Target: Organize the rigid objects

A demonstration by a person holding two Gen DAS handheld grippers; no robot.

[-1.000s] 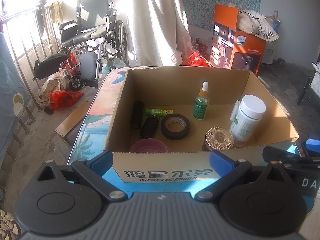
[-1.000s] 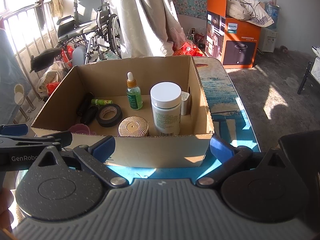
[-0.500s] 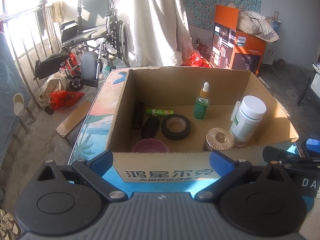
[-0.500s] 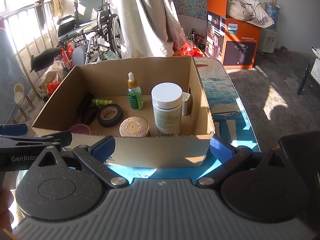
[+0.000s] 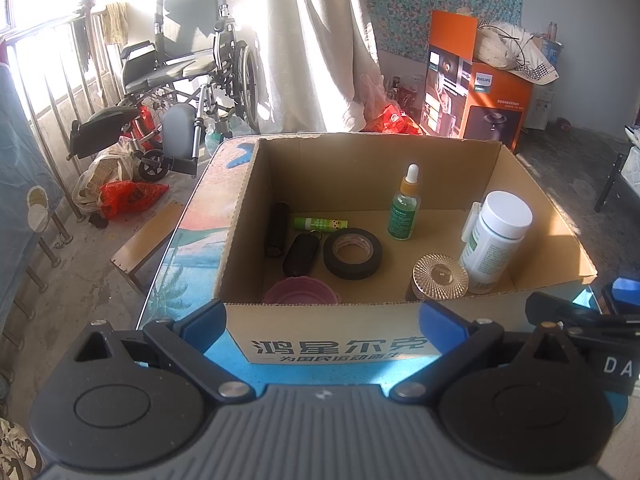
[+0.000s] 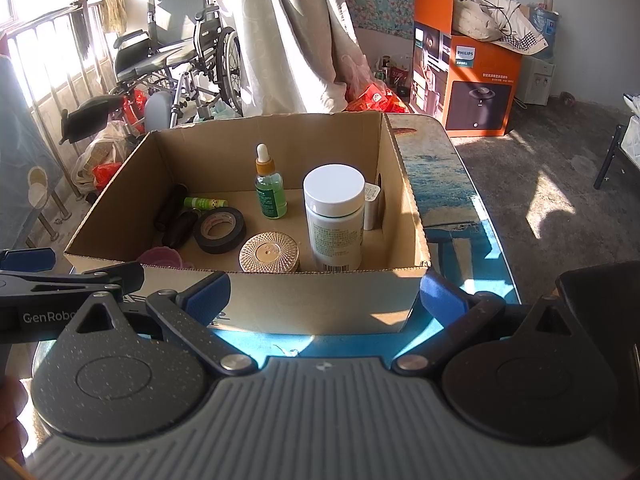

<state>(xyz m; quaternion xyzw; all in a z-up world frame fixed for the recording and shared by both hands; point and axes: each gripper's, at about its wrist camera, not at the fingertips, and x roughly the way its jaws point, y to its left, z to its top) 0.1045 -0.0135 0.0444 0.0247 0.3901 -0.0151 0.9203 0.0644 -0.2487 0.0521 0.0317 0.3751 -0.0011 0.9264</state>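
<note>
Both our claws, left claw [image 5: 322, 322] and right claw [image 6: 324, 292], gape empty; we judge the white bottle [image 6: 335, 216] rigid, slick, best gripped mid-body.

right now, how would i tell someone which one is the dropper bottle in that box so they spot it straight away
Look into the open cardboard box on the table, toward its back wall. The dropper bottle stands upright there, behind the black tape roll and left of the white-capped jar. It is the only slim green bottle, with an orange collar and a white dropper tip.
</note>
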